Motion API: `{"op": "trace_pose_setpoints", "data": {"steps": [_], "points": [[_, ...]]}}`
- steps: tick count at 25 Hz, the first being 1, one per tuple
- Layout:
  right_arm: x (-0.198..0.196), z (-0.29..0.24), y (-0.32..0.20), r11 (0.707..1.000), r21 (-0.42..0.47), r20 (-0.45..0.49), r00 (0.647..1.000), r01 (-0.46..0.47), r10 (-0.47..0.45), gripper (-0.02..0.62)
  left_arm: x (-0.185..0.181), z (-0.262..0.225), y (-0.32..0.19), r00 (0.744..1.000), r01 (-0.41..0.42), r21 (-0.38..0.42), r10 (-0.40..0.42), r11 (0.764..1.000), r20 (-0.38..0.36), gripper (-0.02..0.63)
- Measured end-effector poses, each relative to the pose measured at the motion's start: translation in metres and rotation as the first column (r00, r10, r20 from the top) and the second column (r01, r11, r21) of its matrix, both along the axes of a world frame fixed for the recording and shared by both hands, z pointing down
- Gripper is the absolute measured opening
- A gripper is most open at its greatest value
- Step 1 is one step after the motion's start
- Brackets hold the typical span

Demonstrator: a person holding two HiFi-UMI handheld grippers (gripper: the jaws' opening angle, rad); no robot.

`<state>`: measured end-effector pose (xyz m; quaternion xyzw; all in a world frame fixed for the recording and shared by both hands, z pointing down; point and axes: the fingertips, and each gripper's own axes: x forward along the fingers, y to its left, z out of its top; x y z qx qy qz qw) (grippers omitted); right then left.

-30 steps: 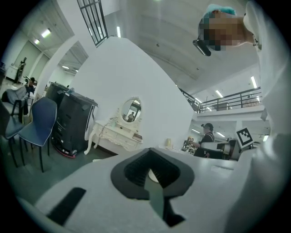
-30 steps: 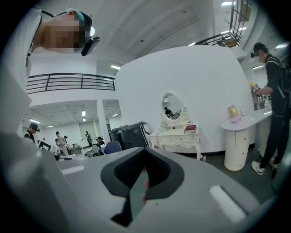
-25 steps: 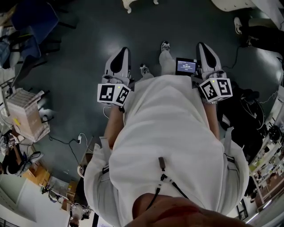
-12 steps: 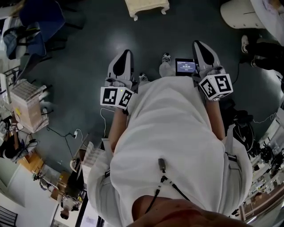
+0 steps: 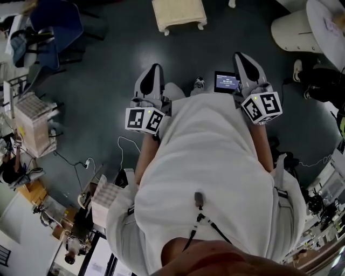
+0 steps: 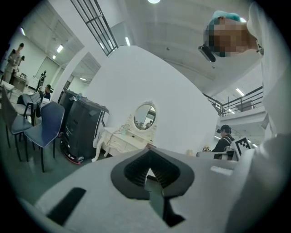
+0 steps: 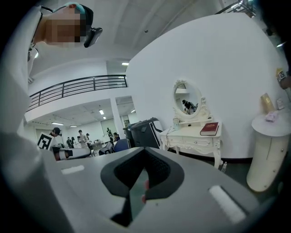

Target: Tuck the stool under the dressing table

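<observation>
The cream stool (image 5: pixel 178 14) stands on the dark floor at the top edge of the head view, well ahead of both grippers. My left gripper (image 5: pixel 154 70) and right gripper (image 5: pixel 240 57) are held level in front of the person's white shirt, both shut and empty. In the left gripper view the shut jaws (image 6: pixel 150 175) point toward the white dressing table (image 6: pixel 123 140) with its oval mirror (image 6: pixel 145 116). The right gripper (image 7: pixel 140 182) also faces the dressing table (image 7: pixel 196 136), which carries a red book (image 7: pixel 210 128). The stool is hidden in both gripper views.
A white round pedestal table (image 5: pixel 302 26) stands at the top right, seen too in the right gripper view (image 7: pixel 269 150). Black cases (image 6: pixel 81 132) and blue chairs (image 6: pixel 44 125) flank the dressing table's left. Boxes and cables (image 5: pixel 32 126) clutter the floor at left.
The stool has slid down into the head view from its top edge as the person walked toward it. Both grippers travelled along, still shut.
</observation>
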<state>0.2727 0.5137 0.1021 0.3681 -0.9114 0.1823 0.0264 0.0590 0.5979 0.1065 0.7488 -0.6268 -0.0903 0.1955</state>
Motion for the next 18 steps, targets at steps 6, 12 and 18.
{"op": "trace_pose_setpoints", "data": {"steps": [6, 12, 18], "points": [[-0.008, 0.008, -0.035, 0.999, -0.029, -0.018, 0.999, -0.042, 0.042, 0.009, -0.015, 0.002, -0.045, 0.999, -0.03, 0.0, 0.03, 1.0, -0.014, 0.005], [-0.046, 0.016, -0.081, 0.993, -0.037, -0.098, 0.989, -0.112, 0.108, 0.009, -0.056, 0.015, -0.103, 0.995, -0.09, -0.018, 0.089, 0.996, -0.042, 0.005], [-0.086, 0.015, -0.134, 0.984, -0.053, -0.119, 0.98, -0.167, 0.16, 0.009, -0.096, 0.014, -0.175, 0.984, -0.174, -0.002, 0.174, 0.985, -0.042, 0.005]]}}
